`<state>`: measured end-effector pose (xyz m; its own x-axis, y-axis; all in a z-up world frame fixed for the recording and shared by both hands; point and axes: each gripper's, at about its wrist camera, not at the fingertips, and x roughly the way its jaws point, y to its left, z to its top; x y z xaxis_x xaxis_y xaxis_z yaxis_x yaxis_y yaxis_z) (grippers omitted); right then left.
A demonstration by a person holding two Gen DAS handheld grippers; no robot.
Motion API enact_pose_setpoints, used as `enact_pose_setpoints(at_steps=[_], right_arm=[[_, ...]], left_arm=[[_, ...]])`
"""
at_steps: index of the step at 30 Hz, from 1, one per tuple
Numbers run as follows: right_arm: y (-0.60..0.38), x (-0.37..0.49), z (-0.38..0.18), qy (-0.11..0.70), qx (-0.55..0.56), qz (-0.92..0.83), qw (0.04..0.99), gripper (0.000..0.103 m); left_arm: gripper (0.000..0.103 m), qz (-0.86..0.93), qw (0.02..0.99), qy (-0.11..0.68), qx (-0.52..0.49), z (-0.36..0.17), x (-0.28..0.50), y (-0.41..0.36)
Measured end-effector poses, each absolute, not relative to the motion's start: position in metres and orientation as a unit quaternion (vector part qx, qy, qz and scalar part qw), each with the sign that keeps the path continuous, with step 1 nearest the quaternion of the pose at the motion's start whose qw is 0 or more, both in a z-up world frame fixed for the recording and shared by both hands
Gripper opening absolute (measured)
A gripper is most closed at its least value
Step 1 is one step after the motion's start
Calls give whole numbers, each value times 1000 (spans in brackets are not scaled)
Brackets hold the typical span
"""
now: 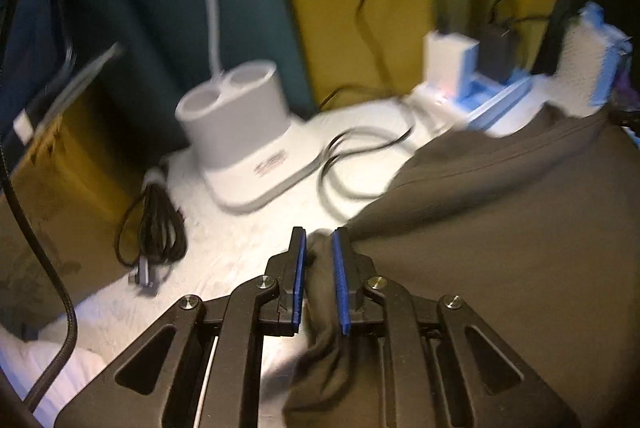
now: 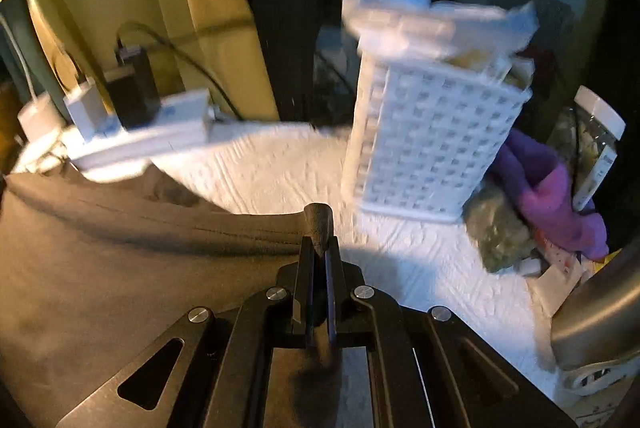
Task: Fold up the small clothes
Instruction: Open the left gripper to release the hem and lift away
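A dark brown-grey garment [image 1: 500,228] lies spread over a white quilted surface [image 1: 224,236]. My left gripper [image 1: 320,240] is shut on the garment's left corner, with cloth bunched between its blue pads and hanging down behind them. In the right wrist view the same garment [image 2: 120,260] fills the left half. My right gripper [image 2: 319,248] is shut on its right corner, and a small twist of cloth sticks up above the fingertips. Both views are motion-blurred.
A white lamp base [image 1: 240,132], black cables [image 1: 156,228] and a cardboard box [image 1: 52,188] stand to the left. A white power strip with chargers [image 2: 132,136] lies at the back. A white lattice basket [image 2: 432,132], purple cloth [image 2: 552,196] and a jar [image 2: 596,148] stand at the right.
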<state>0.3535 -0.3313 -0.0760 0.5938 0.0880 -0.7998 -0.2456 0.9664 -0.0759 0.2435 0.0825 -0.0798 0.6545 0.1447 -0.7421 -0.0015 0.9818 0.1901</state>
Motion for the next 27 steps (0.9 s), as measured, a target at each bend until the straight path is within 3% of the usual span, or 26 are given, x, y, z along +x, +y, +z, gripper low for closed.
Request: enact_pose_setpoints(at_steps=[4,5,6,8,10,11,15,16,27], right_arm=[[-335,358,-90,452,-93,74,884,5],[-337,358,-90,453,-92,75,883,10],[-338,359,-89,456,-94,72,882,17],[-339,358,-87,453,-118,45,882,51],[-345,357,-84,449,-129,19,884,61],[-350,354,-81,448,-124,14,885,61],[-359,341,-69,445,-122,13,887,61],[-361,336,-65,442,-121,12,888,61],[-368,262,-37,441,-90,30,893,61]], left_arm=[[14,80,900,422,80,-86,241,104],[14,88,899,422,74,-84,238,110],[14,96,899,422,71,-83,236,114],[14,109,899,419,59,-79,232,123],[14,121,899,418,42,-75,225,133],[15,117,900,419,34,-73,221,136],[45,89,903,421,11,-68,208,132],[49,81,904,420,12,-67,205,128],[51,36,896,442,-9,-72,159,102]])
